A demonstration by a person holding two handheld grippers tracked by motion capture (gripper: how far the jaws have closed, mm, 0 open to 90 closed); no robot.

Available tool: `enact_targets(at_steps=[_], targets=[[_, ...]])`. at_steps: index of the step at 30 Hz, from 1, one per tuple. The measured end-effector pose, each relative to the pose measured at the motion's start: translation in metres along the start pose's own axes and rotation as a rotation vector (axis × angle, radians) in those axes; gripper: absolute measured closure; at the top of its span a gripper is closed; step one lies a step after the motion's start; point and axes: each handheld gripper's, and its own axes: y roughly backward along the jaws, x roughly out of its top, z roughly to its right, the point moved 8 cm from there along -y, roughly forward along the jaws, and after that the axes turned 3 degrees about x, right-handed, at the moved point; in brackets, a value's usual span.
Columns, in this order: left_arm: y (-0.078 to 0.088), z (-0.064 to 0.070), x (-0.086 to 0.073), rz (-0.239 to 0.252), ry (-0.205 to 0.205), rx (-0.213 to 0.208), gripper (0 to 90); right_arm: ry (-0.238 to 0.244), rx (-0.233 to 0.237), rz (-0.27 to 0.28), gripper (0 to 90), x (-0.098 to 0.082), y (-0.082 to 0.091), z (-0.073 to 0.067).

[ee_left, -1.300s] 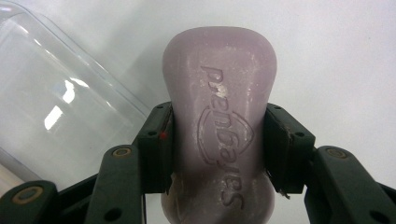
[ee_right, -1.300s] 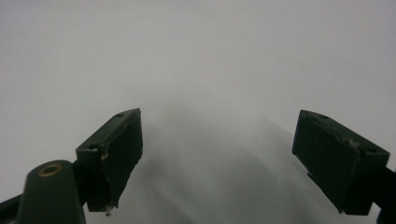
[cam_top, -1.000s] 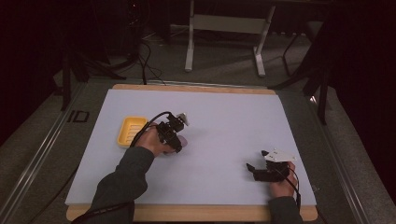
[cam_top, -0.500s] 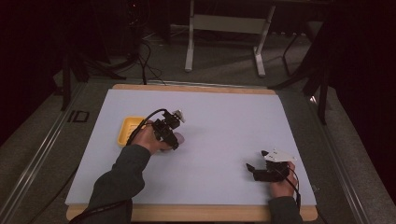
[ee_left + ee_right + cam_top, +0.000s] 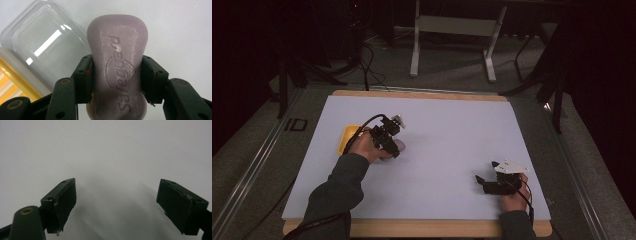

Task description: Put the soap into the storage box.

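A pale purple bar of soap point(image 5: 117, 50) with an embossed logo sits between the pads of my left gripper point(image 5: 116, 72), which is shut on its narrow waist. In the high view the left gripper point(image 5: 393, 145) holds the soap point(image 5: 400, 146) just above the white mat, right beside the yellow soap dish point(image 5: 347, 136). A clear plastic lid point(image 5: 45, 45) lies next to the soap, with the yellow dish point(image 5: 10, 82) behind it. My right gripper point(image 5: 484, 180) rests at the mat's near right. Its jaws point(image 5: 117, 205) stand open over bare mat with nothing between them.
The white mat point(image 5: 447, 130) covers a wooden table top point(image 5: 422, 94). Beyond the far edge stand a metal stand's legs point(image 5: 414, 55) and dark cables point(image 5: 367, 60) on the floor. A metal rail point(image 5: 257, 165) runs along the left side.
My left gripper with the soap has shifted slightly left, toward the yellow dish. The right gripper has kept still.
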Motion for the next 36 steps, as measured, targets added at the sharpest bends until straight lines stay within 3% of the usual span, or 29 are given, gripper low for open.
enact_targets(at_steps=[11,36], targets=[[0.009,-0.011,-0.003,0.021,0.03,-0.003,49.8,0.0,0.0,-0.001,15.8,0.0,0.0,0.0],[0.012,-0.045,-0.011,0.042,0.121,0.064,49.8,-0.001,0.001,0.001,15.8,0.0,0.0,0.0]])
